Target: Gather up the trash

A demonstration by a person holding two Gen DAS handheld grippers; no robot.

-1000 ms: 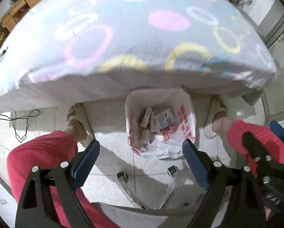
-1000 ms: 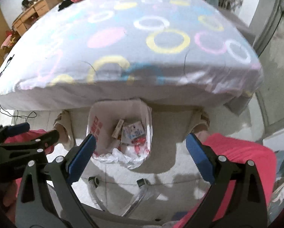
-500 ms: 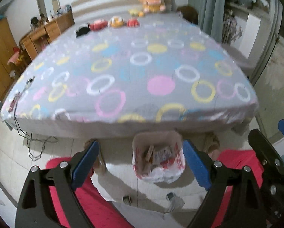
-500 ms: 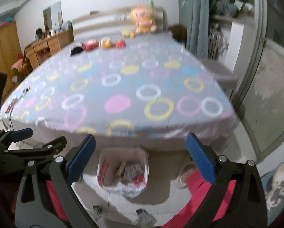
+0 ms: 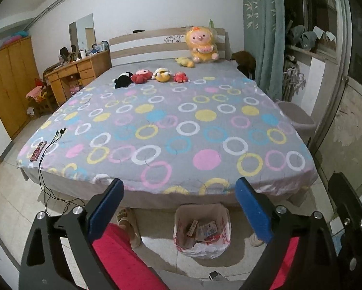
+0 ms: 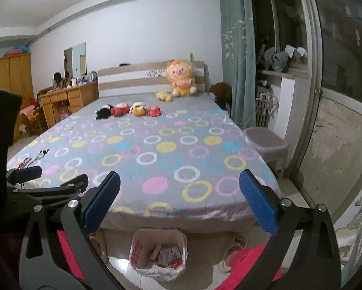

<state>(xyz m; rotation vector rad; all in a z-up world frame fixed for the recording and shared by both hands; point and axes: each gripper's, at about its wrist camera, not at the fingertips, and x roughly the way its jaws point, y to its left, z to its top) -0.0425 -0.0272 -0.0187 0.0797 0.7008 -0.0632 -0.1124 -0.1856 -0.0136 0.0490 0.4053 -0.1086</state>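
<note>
The trash bag (image 5: 202,232) – white plastic with red print – is shown standing open on the floor at the foot of the bed (image 5: 171,130), in the lower centre of the left wrist view. In the right wrist view the same bag (image 6: 158,253) is placed at lower centre, slightly left of the midline. Cartons and wrappers are seen inside it.

The left claw (image 5: 178,207) is held wide open, with nothing between its blue pads; the bag is framed just below and between them. The right claw (image 6: 179,201) is likewise spread wide and empty, and the bag is seen below its gap, nearer the left pad.

No loose trash can be identified with confidence on the patterned bedspread. A small flat red packet (image 5: 38,151) lies by a cable (image 5: 52,140) at the bed's left edge, middle left of the frame – whether it is trash cannot be told. If it is the target, it lies far up and left of both claws, its long axis running diagonally along the bed edge, and the left claw is judged the nearer. Plush toys (image 5: 151,76) are lined up toward the headboard.
</note>
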